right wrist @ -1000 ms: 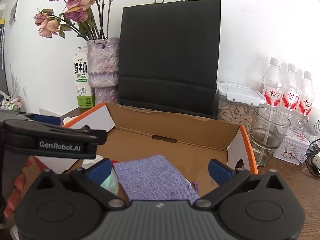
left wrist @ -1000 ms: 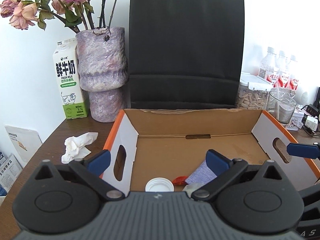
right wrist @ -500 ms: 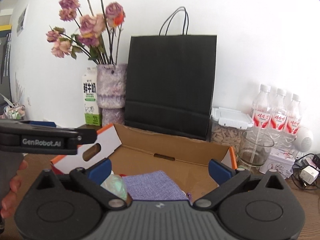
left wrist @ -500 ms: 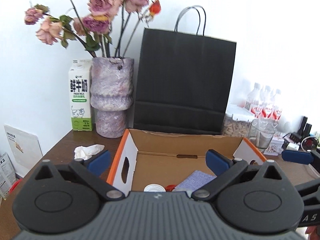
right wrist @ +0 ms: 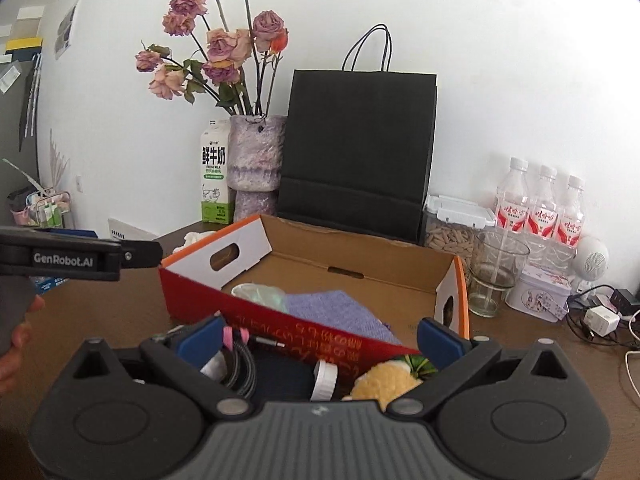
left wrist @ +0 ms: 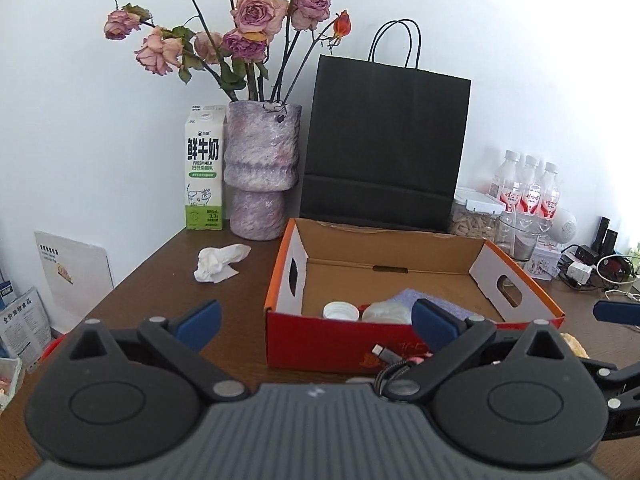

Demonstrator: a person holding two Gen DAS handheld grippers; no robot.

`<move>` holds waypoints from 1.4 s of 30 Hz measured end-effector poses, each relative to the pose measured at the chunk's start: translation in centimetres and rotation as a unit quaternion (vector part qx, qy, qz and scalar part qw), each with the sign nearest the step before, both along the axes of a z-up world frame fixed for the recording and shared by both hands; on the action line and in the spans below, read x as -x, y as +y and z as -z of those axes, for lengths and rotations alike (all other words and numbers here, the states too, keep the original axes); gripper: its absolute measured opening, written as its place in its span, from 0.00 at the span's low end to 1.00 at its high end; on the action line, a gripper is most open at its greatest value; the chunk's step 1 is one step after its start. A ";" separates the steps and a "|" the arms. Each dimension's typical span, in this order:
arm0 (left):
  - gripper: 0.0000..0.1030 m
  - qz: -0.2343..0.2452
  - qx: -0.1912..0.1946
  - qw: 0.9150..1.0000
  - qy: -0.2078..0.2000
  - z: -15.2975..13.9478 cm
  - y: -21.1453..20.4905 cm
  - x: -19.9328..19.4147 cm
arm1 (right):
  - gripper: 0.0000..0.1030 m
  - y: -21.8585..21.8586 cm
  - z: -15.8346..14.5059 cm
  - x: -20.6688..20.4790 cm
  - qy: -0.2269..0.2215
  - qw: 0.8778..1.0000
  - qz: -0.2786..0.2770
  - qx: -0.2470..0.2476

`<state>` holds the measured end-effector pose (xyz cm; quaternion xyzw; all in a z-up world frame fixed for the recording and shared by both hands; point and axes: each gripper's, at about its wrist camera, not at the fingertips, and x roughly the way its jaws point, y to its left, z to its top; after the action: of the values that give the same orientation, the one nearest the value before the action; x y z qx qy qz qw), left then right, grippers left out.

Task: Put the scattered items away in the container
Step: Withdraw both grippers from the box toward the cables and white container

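The open red and orange cardboard box (left wrist: 332,340) (right wrist: 256,308) holds a white cap (left wrist: 341,311), a pale wrapped lump (left wrist: 387,313) (right wrist: 262,294) and a purple cloth pouch (right wrist: 340,312). My left gripper (left wrist: 316,320) is open and empty in front of the box. My right gripper (right wrist: 320,338) is open and empty, above a coiled cable (right wrist: 242,364), a white cap (right wrist: 325,380) and a yellow plush toy (right wrist: 388,380) on the table before the box. A crumpled tissue (left wrist: 218,262) lies left of the box.
Behind the box stand a milk carton (left wrist: 203,172), a purple vase of roses (left wrist: 262,176), a black paper bag (left wrist: 384,148), a jar (right wrist: 456,222), a glass (right wrist: 494,274), water bottles (right wrist: 540,208) and a tin (right wrist: 540,294). Chargers and cables (right wrist: 600,316) lie at right.
Both grippers have pulled back and up from over the box to in front of it. The loose items before the box have come into view.
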<state>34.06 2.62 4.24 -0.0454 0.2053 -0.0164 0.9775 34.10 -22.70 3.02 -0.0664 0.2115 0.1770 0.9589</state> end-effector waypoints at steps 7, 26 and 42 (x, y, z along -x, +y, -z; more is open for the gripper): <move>1.00 0.005 -0.008 1.000 0.011 1.3 0.9 4.6 | 1.00 -1.6 2.8 4.0 0.026 0.999 0.021 -0.008; 1.00 0.027 -0.035 0.999 0.028 3.3 -0.2 8.9 | 1.00 -2.4 4.8 8.4 0.042 0.998 0.046 -0.011; 1.00 0.068 -0.070 0.992 0.081 4.8 -3.4 7.1 | 1.00 -3.8 5.3 7.9 0.051 0.996 0.069 -0.008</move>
<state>27.00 -0.75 -0.54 0.0363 0.2866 -0.0647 0.9552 26.25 -26.51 -2.32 -0.0347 0.2631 0.1151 0.9573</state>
